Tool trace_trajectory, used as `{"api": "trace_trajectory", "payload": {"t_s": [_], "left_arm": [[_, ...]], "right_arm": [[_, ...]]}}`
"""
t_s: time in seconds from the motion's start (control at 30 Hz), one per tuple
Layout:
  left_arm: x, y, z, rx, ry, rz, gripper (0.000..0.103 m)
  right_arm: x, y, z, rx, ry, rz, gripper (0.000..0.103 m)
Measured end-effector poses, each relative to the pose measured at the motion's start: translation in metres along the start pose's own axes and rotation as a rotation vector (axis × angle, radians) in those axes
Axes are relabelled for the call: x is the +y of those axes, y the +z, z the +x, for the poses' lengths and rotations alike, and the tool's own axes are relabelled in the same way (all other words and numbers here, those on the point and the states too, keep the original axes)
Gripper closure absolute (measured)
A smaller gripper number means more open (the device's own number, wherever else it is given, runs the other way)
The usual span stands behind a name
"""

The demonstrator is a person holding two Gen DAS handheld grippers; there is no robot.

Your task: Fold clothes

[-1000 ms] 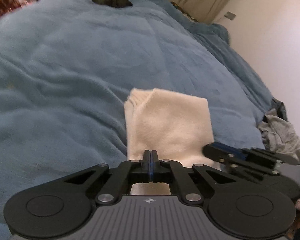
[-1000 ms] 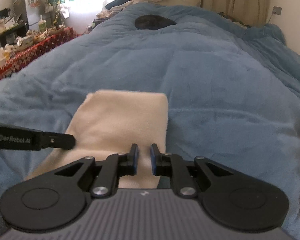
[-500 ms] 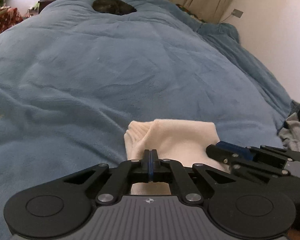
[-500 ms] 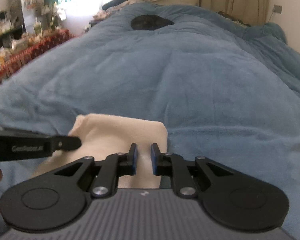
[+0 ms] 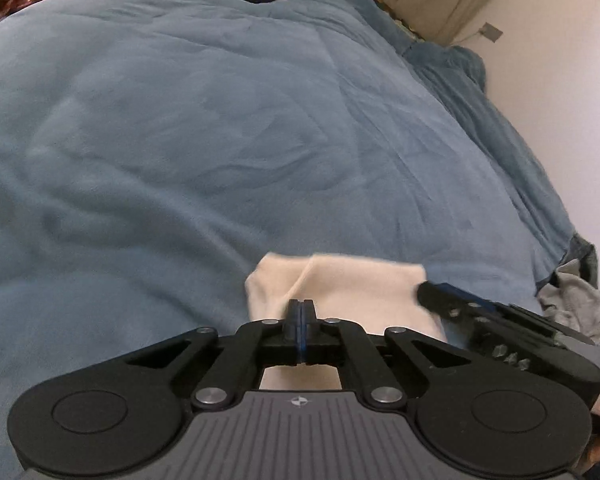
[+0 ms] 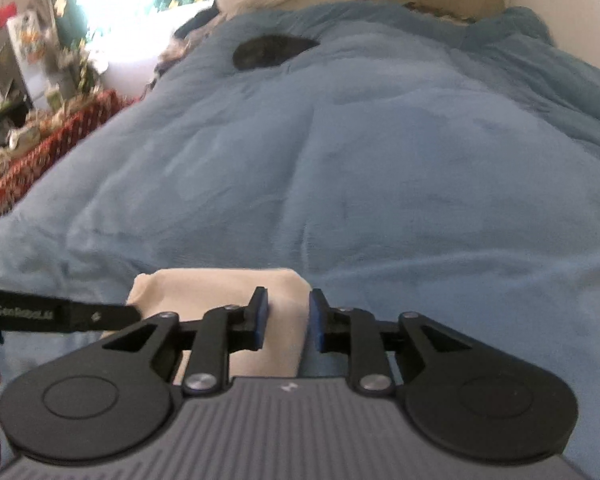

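Left wrist view: cream cloth pinched on the bed

Both tools point downward over the blue fleece blanket (image 5: 260, 140). The left hand-held gripper (image 5: 299, 312) is pressed together on the folded cream garment (image 5: 360, 292). The right hand-held gripper (image 6: 288, 312) has just been opening; its blue pads (image 6: 262, 312) stand apart, the soft garment's corner between them.

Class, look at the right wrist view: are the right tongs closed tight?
No, the right tongs stand apart, with the cream cloth showing between them.
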State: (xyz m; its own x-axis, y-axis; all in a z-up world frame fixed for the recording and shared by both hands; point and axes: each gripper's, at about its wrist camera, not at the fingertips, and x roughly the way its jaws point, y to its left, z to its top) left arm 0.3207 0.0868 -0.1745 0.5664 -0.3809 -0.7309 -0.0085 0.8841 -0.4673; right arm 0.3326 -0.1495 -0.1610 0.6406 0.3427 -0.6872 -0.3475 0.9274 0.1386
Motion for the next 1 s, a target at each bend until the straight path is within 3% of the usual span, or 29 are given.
{"api": "trace_trajectory", "payload": {"t_s": [0.1,0.2,0.3,0.4,0.5,0.63,0.77,0.87,1.0], "left_arm": [[0.003,-0.017,-0.019,-0.001,-0.03,-0.018,0.101],[-0.003,-0.04,-0.029,0.0,-0.042,0.024,0.101],[-0.006,-0.061,-0.036,-0.001,-0.027,0.054,0.1],[-0.002,-0.075,-0.047,0.002,-0.032,0.039,0.1],[0.0,-0.088,-0.064,-0.014,-0.015,0.043,0.1],[-0.008,-0.097,-0.079,-0.046,-0.021,0.066,0.1],[-0.017,-0.101,-0.079,-0.048,-0.037,0.081,0.1],[-0.018,-0.109,-0.076,-0.046,-0.016,0.098,0.1],[-0.013,-0.118,-0.073,-0.036,-0.005,0.116,0.097]], "right_arm": [[0.008,-0.014,-0.033,-0.029,0.042,0.01,0.083],[0.024,-0.035,-0.048,0.004,0.078,-0.042,0.085],[0.035,-0.066,-0.057,0.015,0.029,-0.118,0.085],[0.026,-0.089,-0.075,0.021,0.03,-0.106,0.085],[0.017,-0.093,-0.096,0.021,0.051,-0.071,0.085],[0.032,-0.088,-0.12,-0.045,0.098,-0.084,0.085],[0.062,-0.083,-0.105,-0.062,0.141,-0.15,0.085],[0.067,-0.099,-0.08,-0.012,0.097,-0.201,0.087],[0.052,-0.125,-0.098,-0.041,0.109,-0.214,0.09]]}}
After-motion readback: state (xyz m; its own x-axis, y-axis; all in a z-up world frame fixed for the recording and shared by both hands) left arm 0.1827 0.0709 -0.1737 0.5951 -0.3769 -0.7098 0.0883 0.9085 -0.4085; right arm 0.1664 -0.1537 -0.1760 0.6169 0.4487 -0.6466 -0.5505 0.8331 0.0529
